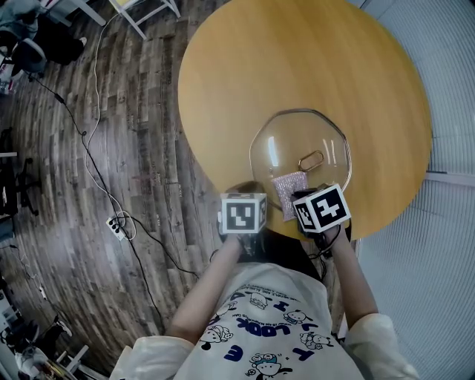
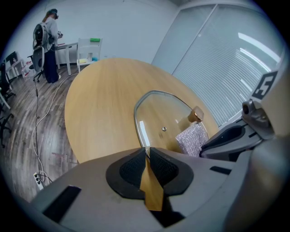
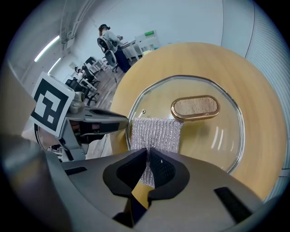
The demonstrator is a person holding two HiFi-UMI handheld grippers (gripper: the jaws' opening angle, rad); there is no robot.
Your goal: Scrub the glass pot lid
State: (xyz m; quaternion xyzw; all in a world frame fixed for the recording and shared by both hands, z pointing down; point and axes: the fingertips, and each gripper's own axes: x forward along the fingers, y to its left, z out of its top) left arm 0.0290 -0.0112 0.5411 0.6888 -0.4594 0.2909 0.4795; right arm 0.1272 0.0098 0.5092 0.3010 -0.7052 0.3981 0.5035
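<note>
A glass pot lid point(image 1: 297, 137) with a wood-and-brass handle point(image 1: 310, 159) lies flat on the round wooden table point(image 1: 245, 67), near its front edge. My left gripper point(image 1: 251, 196) is at the lid's near-left rim; in the left gripper view the jaws of my left gripper point(image 2: 147, 152) are shut with the rim of the lid point(image 2: 167, 113) running in between them. My right gripper point(image 3: 148, 156) is shut on a silver scrubbing cloth point(image 3: 155, 131), which lies on the lid point(image 3: 217, 131) just before the handle point(image 3: 195, 106). The cloth point(image 1: 289, 187) sits between both grippers.
The table's front edge is right under both grippers. Cables and a power strip point(image 1: 117, 226) lie on the wood floor to the left. A white chair point(image 1: 145, 11) stands beyond the table. A person point(image 2: 47, 43) stands far off by desks. Blinds point(image 2: 235, 59) line the right side.
</note>
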